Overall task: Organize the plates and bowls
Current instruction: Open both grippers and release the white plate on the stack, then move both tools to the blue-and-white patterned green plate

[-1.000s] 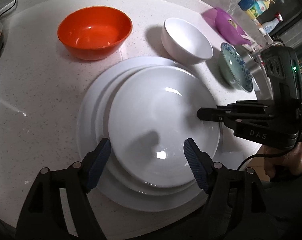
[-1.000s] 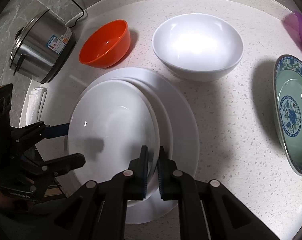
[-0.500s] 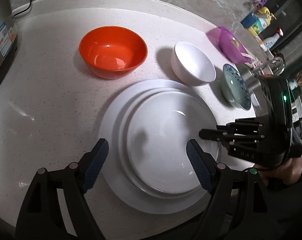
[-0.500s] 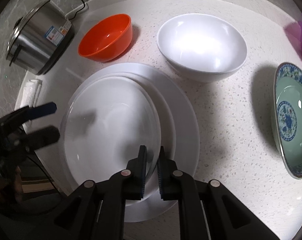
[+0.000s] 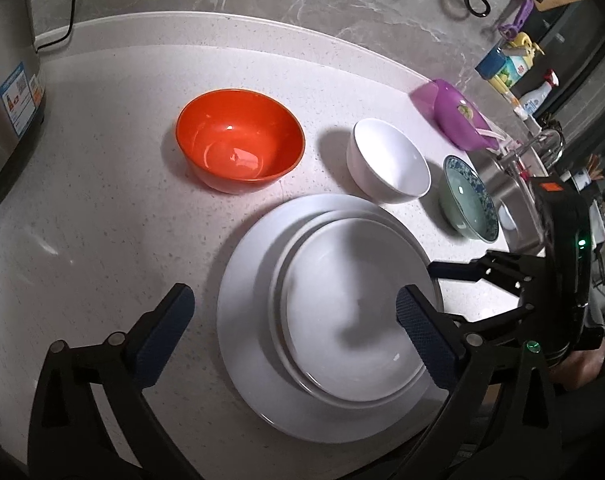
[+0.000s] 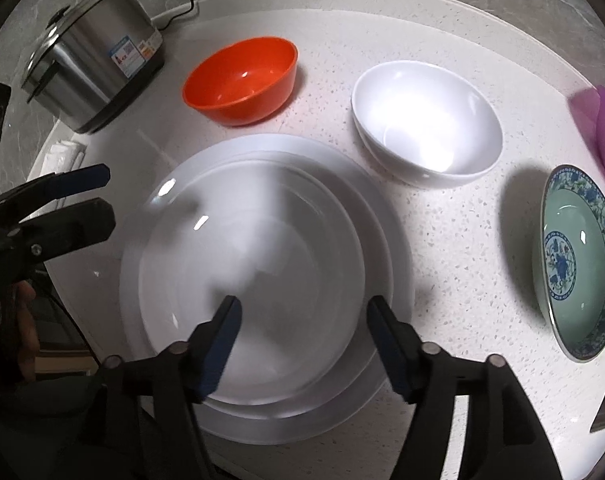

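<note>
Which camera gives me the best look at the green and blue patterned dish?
The right wrist view: the patterned dish faces the camera there, showing its blue floral centre and border. The left wrist view catches it small, edge-on and foreshortened beside the white bowl.

Left gripper (image 5: pixel 290 316) jaws wide, having just opened, nothing between the pads. Below it: white plates (image 5: pixel 334 320) stacked on counter (image 5: pixel 102 208). Beyond: orange bowl (image 5: pixel 240 146), white bowl (image 5: pixel 388 162), blue-patterned dish (image 5: pixel 468 198), possibly tilted. Right gripper (image 5: pixel 442 292) open at stack's right rim.
</note>
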`<state>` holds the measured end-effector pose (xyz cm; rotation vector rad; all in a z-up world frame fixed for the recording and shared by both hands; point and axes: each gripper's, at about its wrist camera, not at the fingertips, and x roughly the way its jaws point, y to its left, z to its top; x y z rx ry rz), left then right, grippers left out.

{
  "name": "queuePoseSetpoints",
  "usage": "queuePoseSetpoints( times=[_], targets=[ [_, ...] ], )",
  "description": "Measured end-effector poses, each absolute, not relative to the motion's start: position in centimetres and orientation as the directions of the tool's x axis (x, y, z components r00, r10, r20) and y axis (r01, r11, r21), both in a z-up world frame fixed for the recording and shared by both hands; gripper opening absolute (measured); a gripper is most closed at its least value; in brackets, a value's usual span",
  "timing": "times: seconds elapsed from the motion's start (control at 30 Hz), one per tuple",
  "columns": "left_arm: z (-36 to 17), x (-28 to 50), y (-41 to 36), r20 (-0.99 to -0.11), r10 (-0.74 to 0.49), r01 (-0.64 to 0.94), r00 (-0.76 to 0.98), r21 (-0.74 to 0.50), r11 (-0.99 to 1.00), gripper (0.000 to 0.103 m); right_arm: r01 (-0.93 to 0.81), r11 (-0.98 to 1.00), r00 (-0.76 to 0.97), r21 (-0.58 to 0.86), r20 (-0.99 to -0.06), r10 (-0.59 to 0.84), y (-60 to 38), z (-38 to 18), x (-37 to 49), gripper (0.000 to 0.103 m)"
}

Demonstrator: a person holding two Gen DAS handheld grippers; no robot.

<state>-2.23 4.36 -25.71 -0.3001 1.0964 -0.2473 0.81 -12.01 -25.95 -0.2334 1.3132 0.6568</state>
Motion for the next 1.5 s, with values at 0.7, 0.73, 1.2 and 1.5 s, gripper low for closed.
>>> queuePoseSetpoints(
  times=[0.7, 0.73, 1.2, 1.5],
  targets=[
    [-22.1, 1.6, -3.1, -0.815, -0.455, 0.188, 0.359, -0.414, 0.891, 0.102, -0.183, 0.902, 0.47, 0.392, -0.771, 0.43, -31.4, -15.9, 4.5, 0.082],
    [-22.0, 1.8, -3.8, -0.817, -0.451, 0.181, 0.359, -0.413, 0.893, 0.102, -0.171, 0.898, 0.467, 0.406, -0.768, 0.437, -32.3, -15.9, 4.5, 0.082],
    [-24.0, 5.4, -19.5, -0.858, -0.387, 0.081, 0.337, -0.383, 0.92, 0.101, -0.188, 0.809, 0.281, 0.558, -0.758, 0.588, -42.3, -22.1, 11.8, 0.08],
    [-27.4, 8.7, -23.9, -0.885, -0.367, 0.074, 0.288, -0.361, 0.93, 0.1, -0.191, 0.766, 0.163, 0.614, -0.75, 0.642, -43.0, -25.9, 14.6, 0.063]
  ],
)
